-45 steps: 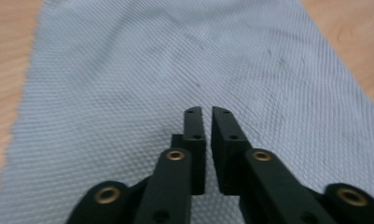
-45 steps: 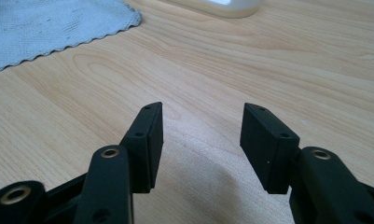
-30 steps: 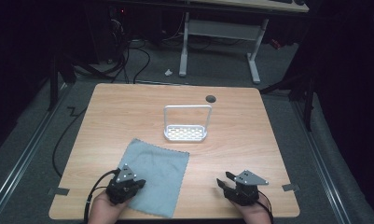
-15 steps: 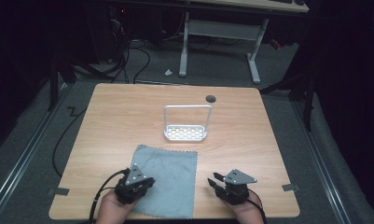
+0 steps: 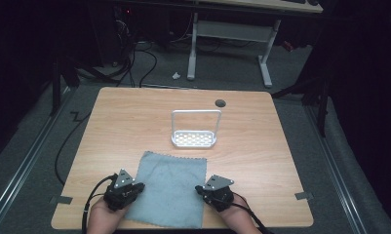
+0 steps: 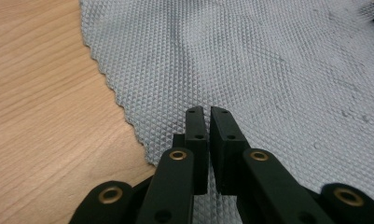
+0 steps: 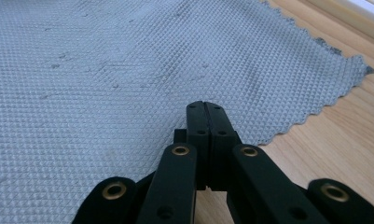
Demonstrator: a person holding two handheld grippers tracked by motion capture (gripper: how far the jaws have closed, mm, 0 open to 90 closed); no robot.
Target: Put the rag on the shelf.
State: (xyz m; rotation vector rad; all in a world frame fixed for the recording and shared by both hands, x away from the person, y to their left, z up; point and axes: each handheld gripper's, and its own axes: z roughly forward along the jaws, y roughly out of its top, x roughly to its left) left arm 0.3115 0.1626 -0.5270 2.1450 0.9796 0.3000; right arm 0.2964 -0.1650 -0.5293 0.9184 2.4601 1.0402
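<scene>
Left gripper, jaws pressed nearly together, and right gripper, jaws fully closed, each sit over a side edge of the grey cloth. High view adds a white rack beyond both, on the table.

The high view looks forward and down over the light wooden table. Both gripper views skim close above the grey waffle-textured cloth, facing inward.

Table evenly lit amid dark surroundings; close views sharp, blurring farther off
</scene>
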